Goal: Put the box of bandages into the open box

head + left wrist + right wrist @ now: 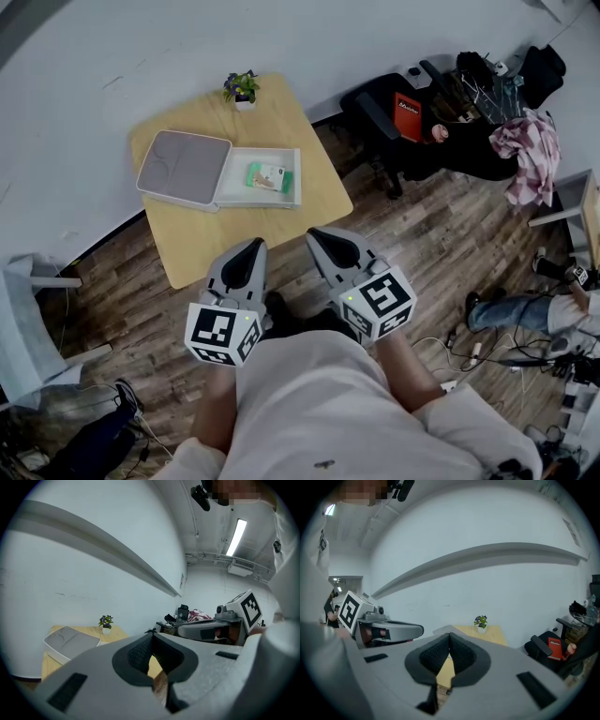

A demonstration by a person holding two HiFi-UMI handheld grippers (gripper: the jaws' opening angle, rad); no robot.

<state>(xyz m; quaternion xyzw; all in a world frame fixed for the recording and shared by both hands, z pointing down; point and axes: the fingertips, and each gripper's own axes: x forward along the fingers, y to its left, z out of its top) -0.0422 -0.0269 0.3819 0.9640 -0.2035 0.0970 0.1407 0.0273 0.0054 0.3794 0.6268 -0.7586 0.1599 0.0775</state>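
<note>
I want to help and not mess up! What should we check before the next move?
1. Box of bandages lies inside the open box: ok.
2. Left claw shut, nothing in it: ok.
3. Right claw shut, nothing in it: ok.
4. Both claws off the table: ok.
5. Lid closed: not ok; it lies open at the left.
</note>
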